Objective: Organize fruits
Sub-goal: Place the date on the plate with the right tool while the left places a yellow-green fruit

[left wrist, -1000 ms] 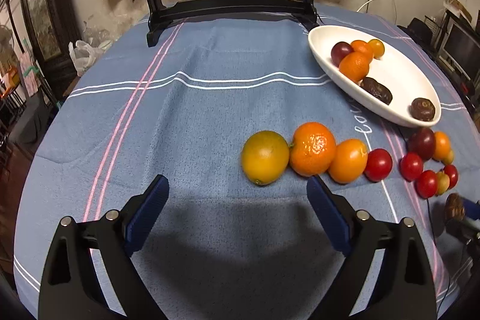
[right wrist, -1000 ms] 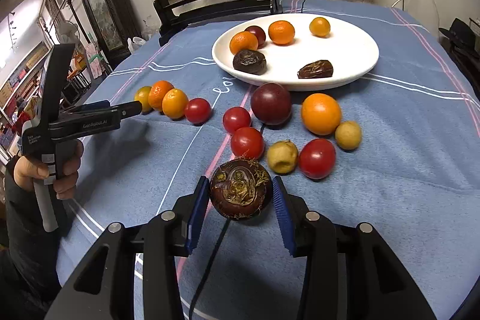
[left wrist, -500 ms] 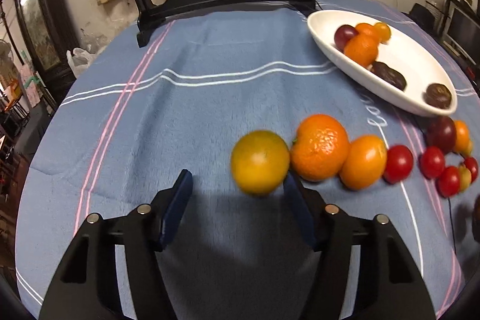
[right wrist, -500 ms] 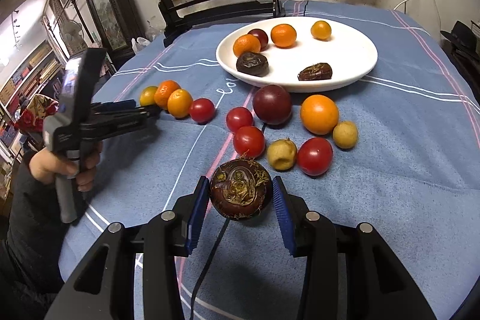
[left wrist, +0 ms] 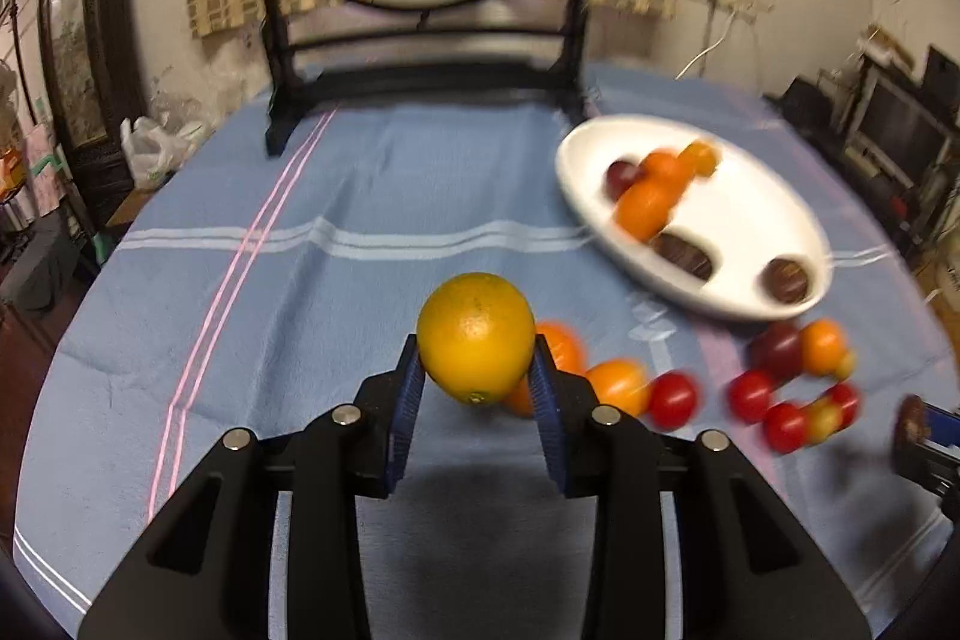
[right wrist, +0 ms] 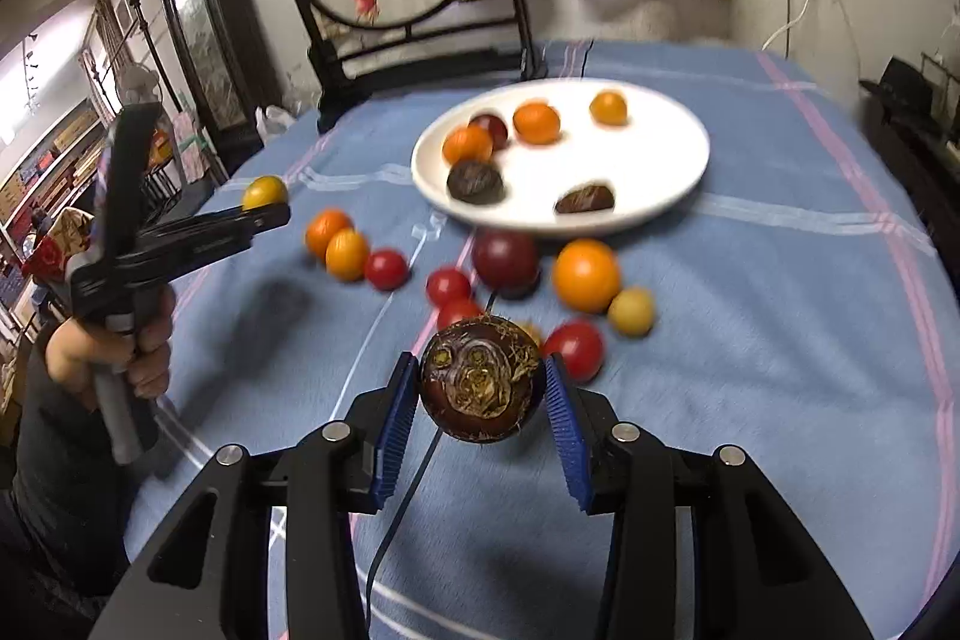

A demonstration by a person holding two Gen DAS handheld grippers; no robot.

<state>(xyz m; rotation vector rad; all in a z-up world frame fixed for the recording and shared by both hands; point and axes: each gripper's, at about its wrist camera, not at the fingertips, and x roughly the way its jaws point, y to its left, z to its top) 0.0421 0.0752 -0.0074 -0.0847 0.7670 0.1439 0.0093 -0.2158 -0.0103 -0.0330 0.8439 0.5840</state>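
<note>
My left hand-held gripper (left wrist: 474, 388) is closing on the yellow-orange citrus (left wrist: 475, 337), its pads pressed to both sides, the fruit lifted clear of the desk (left wrist: 252, 340). My right hand-held gripper (right wrist: 480, 400) sits narrowly parted, clamped on the dark brown water chestnut (right wrist: 480, 379), also held above the cloth. The white plate (right wrist: 672, 160) lies toward the desk's far edge, with loose fruit scattered just before it.
</note>
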